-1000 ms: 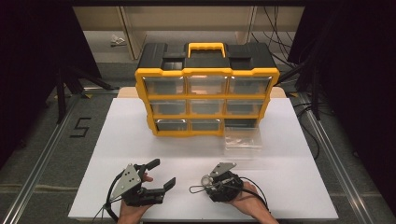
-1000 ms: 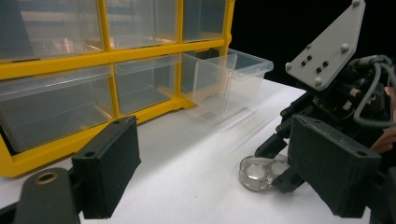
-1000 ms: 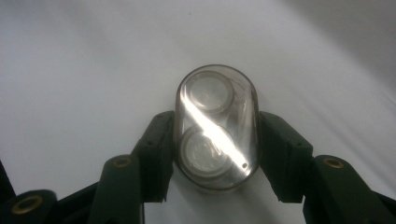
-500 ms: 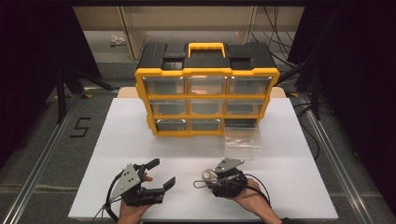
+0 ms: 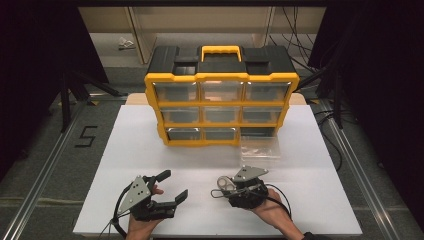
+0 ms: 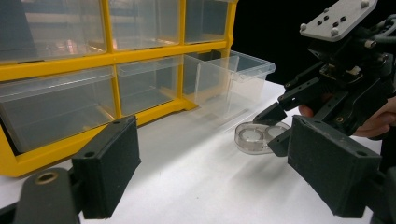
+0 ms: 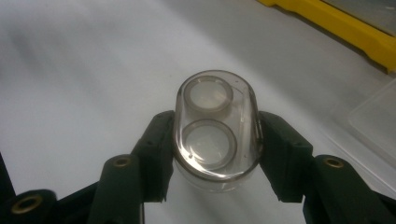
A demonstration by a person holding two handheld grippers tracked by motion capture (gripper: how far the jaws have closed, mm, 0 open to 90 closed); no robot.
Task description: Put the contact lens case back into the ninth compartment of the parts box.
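A clear oval plastic case [image 7: 215, 130] with two round wells sits between the pads of my right gripper [image 7: 217, 140], which is shut on its sides. In the high view that gripper [image 5: 223, 186] holds the case [image 5: 226, 184] just over the white table [image 5: 310, 200], near the front, pointing left. My left gripper [image 5: 176, 184] rests at the front left, open, with nothing between its jaws. In the left gripper view its wide-apart pads [image 6: 112, 163] frame the case [image 6: 254, 136] and the right gripper [image 6: 273, 130] beyond.
A yellow and black drawer organizer [image 5: 220, 105] stands at the back middle of the table, with its bottom right slot open. A clear drawer [image 5: 260, 147] lies on the table in front of that slot. A dark floor surrounds the table.
My right gripper has shifted slightly away from the table's front edge with the clear case still in it. The left gripper has kept still.
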